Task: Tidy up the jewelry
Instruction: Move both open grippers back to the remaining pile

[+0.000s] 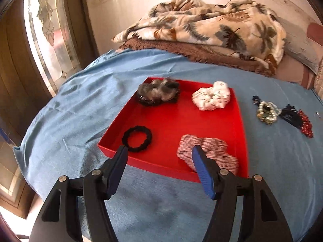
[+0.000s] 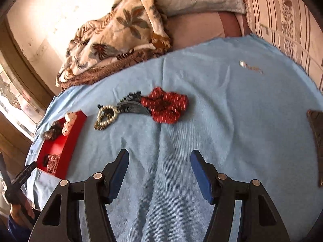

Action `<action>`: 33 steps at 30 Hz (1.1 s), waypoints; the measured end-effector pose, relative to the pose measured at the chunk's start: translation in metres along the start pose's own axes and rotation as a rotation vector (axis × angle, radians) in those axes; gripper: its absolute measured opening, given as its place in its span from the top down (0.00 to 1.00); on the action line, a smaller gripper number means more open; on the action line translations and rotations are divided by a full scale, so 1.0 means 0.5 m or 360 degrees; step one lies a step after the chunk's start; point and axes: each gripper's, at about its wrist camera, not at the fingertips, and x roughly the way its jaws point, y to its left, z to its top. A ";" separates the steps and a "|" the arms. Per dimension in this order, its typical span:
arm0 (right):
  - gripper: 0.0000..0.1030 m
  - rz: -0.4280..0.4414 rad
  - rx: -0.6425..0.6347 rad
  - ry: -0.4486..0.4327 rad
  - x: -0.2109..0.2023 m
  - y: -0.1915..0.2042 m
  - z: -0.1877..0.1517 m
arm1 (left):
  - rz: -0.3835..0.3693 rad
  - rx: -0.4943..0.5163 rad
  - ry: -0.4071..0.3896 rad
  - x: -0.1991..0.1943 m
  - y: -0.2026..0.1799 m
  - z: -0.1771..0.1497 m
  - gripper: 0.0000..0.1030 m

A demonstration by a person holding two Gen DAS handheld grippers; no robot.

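A red tray (image 1: 171, 121) lies on a blue cloth (image 1: 80, 111). In it are a grey-black fluffy scrunchie (image 1: 158, 91), a white scrunchie (image 1: 212, 98), a black hair tie (image 1: 137, 139) and a pink patterned scrunchie (image 1: 214, 151). My left gripper (image 1: 159, 148) hangs open over the tray's near edge, empty, its right finger in front of the pink scrunchie. To the right of the tray (image 2: 70, 139) lie a pearl bracelet (image 2: 106, 119), a dark blue piece (image 2: 131, 105) and a red dotted scrunchie (image 2: 167, 109). My right gripper (image 2: 159, 152) is open and empty over bare cloth, short of these.
A leaf-patterned blanket (image 1: 212, 26) is heaped at the back of the bed, by the wall. A small silver piece (image 2: 243, 63) lies far right on the cloth. A dark flat object (image 2: 317, 141) sits at the right edge. A window (image 1: 48, 40) is at the left.
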 end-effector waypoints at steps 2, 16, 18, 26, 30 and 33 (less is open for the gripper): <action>0.34 -0.0001 -0.0001 -0.0027 -0.006 -0.002 0.012 | -0.0022 0.0023 -0.0032 -0.025 -0.016 0.004 0.37; 0.34 0.0006 0.0103 -0.0055 0.070 -0.027 0.150 | -0.0419 0.0164 0.0024 -0.041 -0.245 0.148 0.35; 0.34 0.0025 0.0145 -0.0035 0.094 -0.039 0.164 | -0.0459 0.0158 0.0085 -0.015 -0.285 0.169 0.35; 0.39 0.0127 0.0140 0.0163 0.200 -0.076 0.193 | -0.0536 0.0276 0.0266 0.110 -0.471 0.211 0.36; 0.39 0.0174 0.0132 0.0209 0.228 -0.085 0.201 | -0.0520 0.0339 0.0322 0.166 -0.545 0.217 0.36; 0.55 0.0181 0.0131 0.0266 0.252 -0.090 0.198 | -0.0489 0.0345 0.0376 0.212 -0.582 0.213 0.36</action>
